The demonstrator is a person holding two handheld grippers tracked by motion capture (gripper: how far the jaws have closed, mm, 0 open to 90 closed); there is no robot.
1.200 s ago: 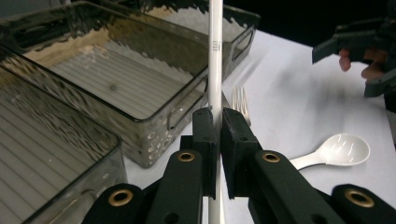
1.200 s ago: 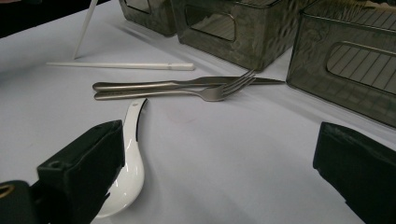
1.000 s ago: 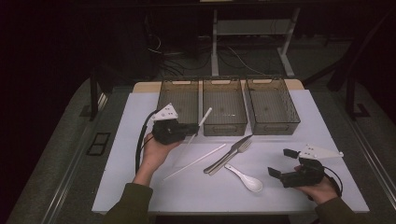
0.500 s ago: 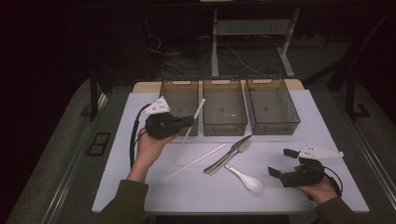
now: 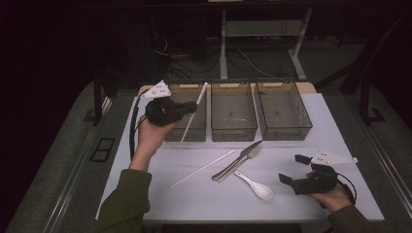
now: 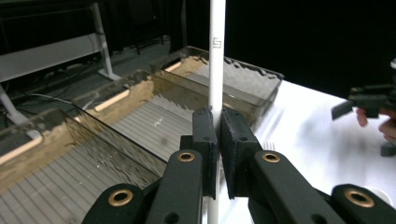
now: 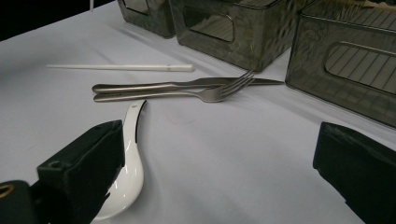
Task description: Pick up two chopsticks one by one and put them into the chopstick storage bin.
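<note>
While the left gripper [image 5: 193,108] pinches a white chopstick [image 5: 190,121] above the left bin [image 5: 187,132], the right gripper [image 5: 294,170] waits open — next, I think, drop it in.

The room is very dark; the light falls mostly on the table [image 5: 340,131], which has a white top and stands in the middle. The floor [image 5: 63,160] around it is grey and looks like carpet. On the left near side a small dark plate [image 5: 102,149] is set in the floor. Behind the table, on the far side, a white frame with legs [image 5: 262,34] stands, and some cables [image 5: 243,60] lie on the floor under it. The far wall is black.
</note>
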